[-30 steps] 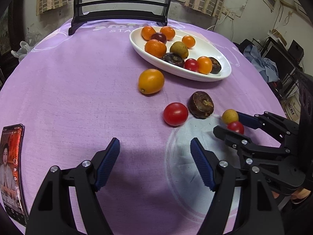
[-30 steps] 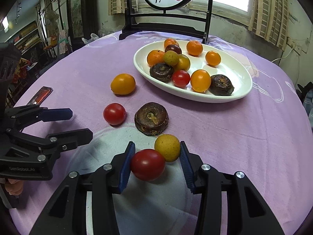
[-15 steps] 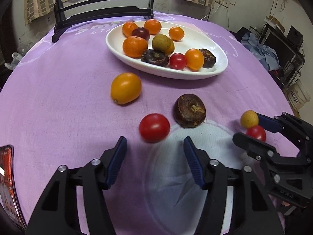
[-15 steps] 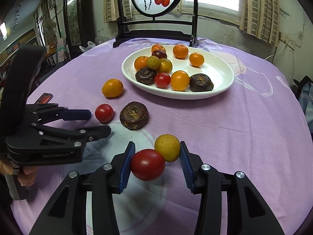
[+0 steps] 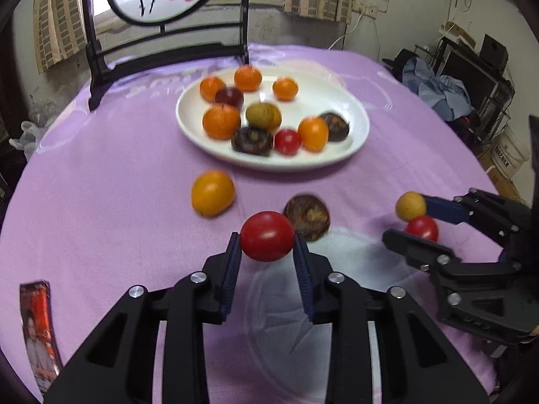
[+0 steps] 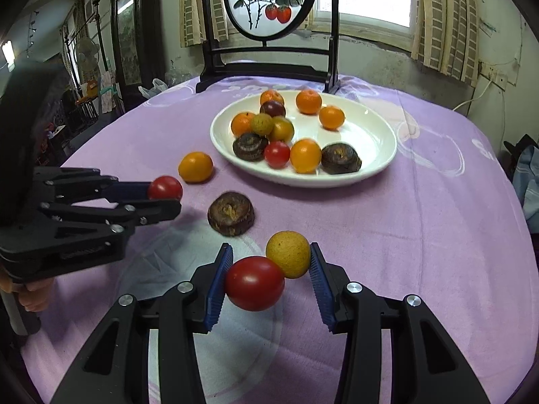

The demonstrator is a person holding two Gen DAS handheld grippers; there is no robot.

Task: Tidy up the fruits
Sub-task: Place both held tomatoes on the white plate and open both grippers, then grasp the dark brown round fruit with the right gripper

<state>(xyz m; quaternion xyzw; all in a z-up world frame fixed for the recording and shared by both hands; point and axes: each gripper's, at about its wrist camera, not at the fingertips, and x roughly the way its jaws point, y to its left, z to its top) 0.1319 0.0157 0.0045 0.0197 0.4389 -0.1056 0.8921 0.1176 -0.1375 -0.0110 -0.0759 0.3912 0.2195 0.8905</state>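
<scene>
Most fruit sits in the white plate [image 6: 377,165]; left gripper [image 5: 267,252] clamps one red tomato [image 5: 267,235]; right gripper [image 6: 269,269] pinches a tomato [image 6: 254,282] plus yellow fruit [image 6: 288,249]; an orange fruit [image 6: 195,167] and a brown fruit [image 6: 231,213] lie loose on the cloth.

Three red tomatoes [image 6: 254,283], three dark brown fruits [image 6: 231,213], one plate [image 6: 377,161].
</scene>
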